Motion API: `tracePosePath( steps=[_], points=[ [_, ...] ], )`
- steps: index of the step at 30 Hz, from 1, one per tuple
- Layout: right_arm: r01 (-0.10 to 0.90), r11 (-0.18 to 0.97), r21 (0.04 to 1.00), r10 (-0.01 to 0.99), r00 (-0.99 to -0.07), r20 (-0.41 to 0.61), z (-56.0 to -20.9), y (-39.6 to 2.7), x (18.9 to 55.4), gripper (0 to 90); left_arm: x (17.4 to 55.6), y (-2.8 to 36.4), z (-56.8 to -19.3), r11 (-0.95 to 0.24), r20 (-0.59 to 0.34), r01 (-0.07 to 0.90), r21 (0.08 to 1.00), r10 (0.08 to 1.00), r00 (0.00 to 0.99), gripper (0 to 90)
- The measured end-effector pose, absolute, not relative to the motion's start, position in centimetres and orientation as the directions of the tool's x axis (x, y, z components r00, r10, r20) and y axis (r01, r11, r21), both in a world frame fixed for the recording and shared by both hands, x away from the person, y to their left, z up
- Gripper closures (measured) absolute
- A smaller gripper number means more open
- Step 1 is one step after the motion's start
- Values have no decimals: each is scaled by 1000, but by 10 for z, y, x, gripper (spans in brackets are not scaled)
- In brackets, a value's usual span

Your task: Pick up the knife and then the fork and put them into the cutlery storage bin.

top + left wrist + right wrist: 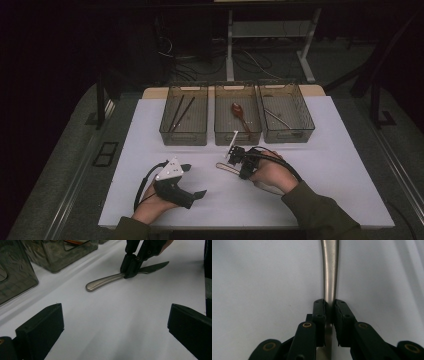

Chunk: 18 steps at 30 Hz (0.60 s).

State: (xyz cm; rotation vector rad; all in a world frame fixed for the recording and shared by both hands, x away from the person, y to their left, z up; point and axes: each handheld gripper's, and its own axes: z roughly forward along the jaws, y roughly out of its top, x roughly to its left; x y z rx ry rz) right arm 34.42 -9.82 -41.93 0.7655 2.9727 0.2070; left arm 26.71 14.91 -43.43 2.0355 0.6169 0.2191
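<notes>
A steel table knife (224, 167) lies flat on the white table (310, 165), in front of the middle bin. My right gripper (238, 166) comes down on it from the right and is shut on it where the handle meets the blade. In the right gripper view both pads (320, 312) press the knife's (330, 277) sides. The left gripper view shows the knife (105, 281) with the right gripper (130, 271) clamped on it. My left gripper (195, 180) rests on the table at the front left, open, with bare table between its jaws (115, 322).
Three dark see-through bins stand in a row at the back of the table: the left one (183, 137) holds two chopsticks, the middle one (237, 137) a red-brown spoon, the right one (290, 135) a metal utensil. A desk frame and cables lie beyond.
</notes>
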Motion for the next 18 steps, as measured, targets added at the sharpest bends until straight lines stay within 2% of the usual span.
tracePosePath(
  steps=[9, 18],
  points=[
    [446, 879, 169, 455, -890, -18, -419, -102, 345, 788, 267, 150, -434, -407, -92, 334, 851, 509, 856, 0],
    [476, 849, 231, 484, -875, 23, -416, -115, 347, 788, 268, 150, -434, -407, -93, 334, 850, 509, 856, 0]
  ],
)
